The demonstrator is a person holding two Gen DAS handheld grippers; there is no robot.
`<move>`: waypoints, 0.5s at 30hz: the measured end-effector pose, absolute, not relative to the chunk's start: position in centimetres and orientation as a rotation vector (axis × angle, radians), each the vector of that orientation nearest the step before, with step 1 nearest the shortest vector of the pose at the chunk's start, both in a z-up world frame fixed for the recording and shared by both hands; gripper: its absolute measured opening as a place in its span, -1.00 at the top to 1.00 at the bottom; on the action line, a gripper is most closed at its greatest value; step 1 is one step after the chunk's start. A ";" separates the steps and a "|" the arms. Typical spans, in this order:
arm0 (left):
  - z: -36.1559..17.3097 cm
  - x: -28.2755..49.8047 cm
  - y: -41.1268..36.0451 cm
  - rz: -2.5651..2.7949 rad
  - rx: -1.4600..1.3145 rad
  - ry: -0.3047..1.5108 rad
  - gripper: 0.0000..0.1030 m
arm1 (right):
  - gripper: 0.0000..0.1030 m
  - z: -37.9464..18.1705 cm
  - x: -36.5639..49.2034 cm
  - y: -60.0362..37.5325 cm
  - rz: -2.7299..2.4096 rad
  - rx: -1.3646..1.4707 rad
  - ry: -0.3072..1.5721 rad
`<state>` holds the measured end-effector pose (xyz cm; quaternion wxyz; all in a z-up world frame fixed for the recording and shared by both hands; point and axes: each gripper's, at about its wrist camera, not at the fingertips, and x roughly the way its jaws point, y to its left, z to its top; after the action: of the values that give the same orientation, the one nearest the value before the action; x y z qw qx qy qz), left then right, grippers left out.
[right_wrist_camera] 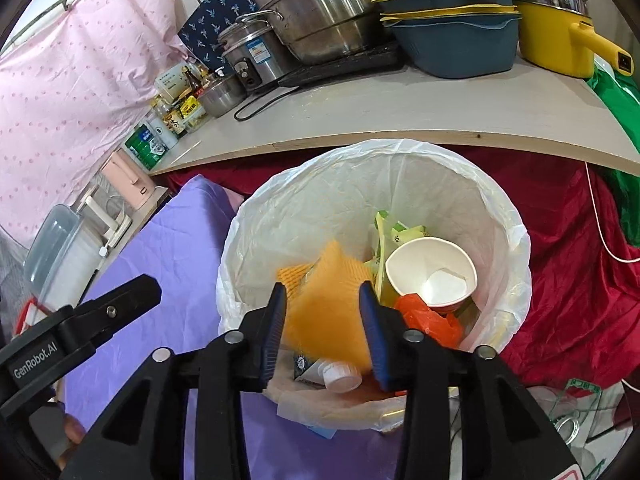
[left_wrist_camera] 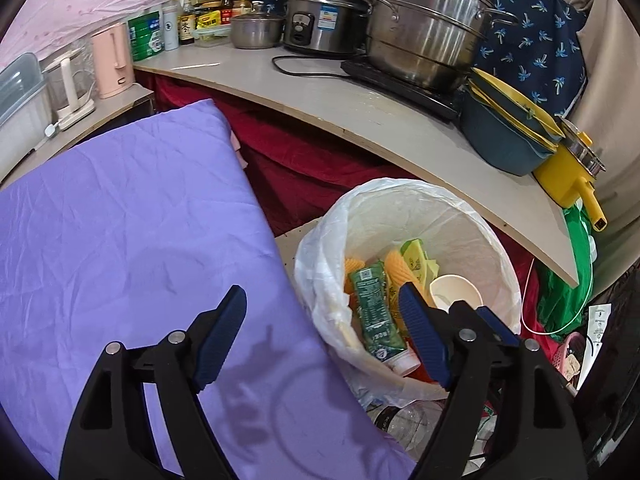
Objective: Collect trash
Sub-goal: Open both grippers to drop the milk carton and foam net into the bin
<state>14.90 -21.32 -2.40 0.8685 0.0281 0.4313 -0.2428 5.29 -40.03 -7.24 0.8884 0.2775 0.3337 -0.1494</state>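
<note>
A bin lined with a white bag stands under the counter edge. Inside lie a green tube, a white paper cup, yellow-green wrappers and an orange plastic scrap. My right gripper hangs over the bin's near rim with its jaws parted. A blurred orange foam net sits between them, loose rather than pinched. My left gripper stands wide open and holds nothing, one finger over the purple cloth, the other over the bin. One left finger shows in the right wrist view.
The counter overhangs the bin and carries steel pots, a rice cooker, blue basins, a yellow pot and bottles. Red cloth hangs beneath it. A clear plastic bottle lies by the bin's base.
</note>
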 end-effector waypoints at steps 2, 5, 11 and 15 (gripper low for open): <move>-2.5 14.8 -21.0 -0.499 0.063 0.905 -0.45 | 0.25 -7.1 5.1 -39.7 -0.314 0.569 0.689; -2.7 14.5 -20.5 -0.493 0.063 0.909 -0.46 | 0.23 -6.8 4.6 -39.1 -0.316 0.556 0.686; -2.3 13.3 -19.4 -0.479 0.072 0.893 -0.49 | -0.01 -5.2 3.1 -37.8 -0.324 0.525 0.661; -1.8 12.3 -18.5 -0.463 0.089 0.875 -0.50 | -0.11 -3.9 1.9 -36.6 -0.327 0.493 0.651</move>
<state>12.28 -18.48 -1.79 0.8790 0.0425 0.4198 -0.2220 1.87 -36.59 -3.92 0.9048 0.2386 0.3152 -0.1583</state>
